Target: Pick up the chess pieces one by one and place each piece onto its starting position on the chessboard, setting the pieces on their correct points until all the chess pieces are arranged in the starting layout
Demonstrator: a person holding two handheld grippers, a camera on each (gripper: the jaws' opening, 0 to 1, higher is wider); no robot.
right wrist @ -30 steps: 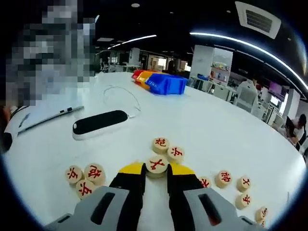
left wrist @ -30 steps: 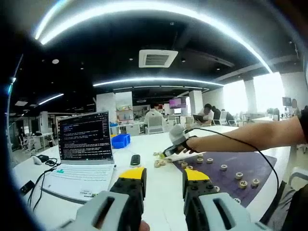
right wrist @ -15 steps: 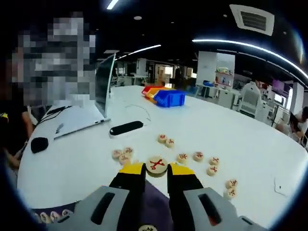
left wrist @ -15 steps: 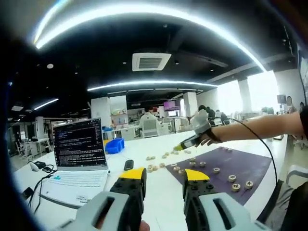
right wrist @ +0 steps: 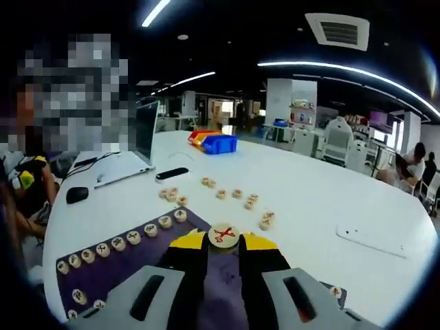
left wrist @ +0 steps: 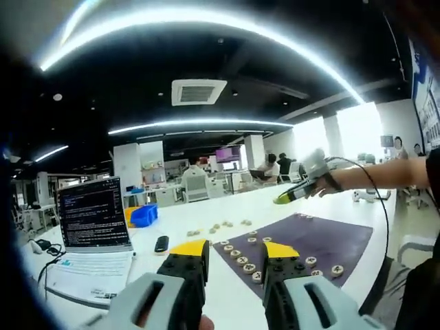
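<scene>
My right gripper (right wrist: 224, 241) is shut on a round wooden chess piece (right wrist: 224, 234) with a red character, held above the purple chessboard (right wrist: 130, 265). A row of pieces (right wrist: 115, 243) lines the board's left edge, and loose pieces (right wrist: 234, 196) lie scattered on the white table beyond. In the left gripper view my left gripper (left wrist: 232, 250) stands open with nothing between its jaws, raised over the table's near side. The right gripper (left wrist: 302, 187) shows there at the upper right, held by an outstretched arm above the chessboard (left wrist: 323, 240), which carries a row of pieces (left wrist: 240, 260).
An open laptop (left wrist: 93, 227) stands at the left on the white table (left wrist: 199, 230), with a black remote (left wrist: 161, 243) and blue bins (left wrist: 143, 215) beyond. A black mouse (right wrist: 76, 194) lies near a seated person. White paper (right wrist: 375, 239) lies at the right.
My right gripper has lifted the piece off the table and carried it back over the purple board. The left gripper view has tilted and drifted; its jaws stay open.
</scene>
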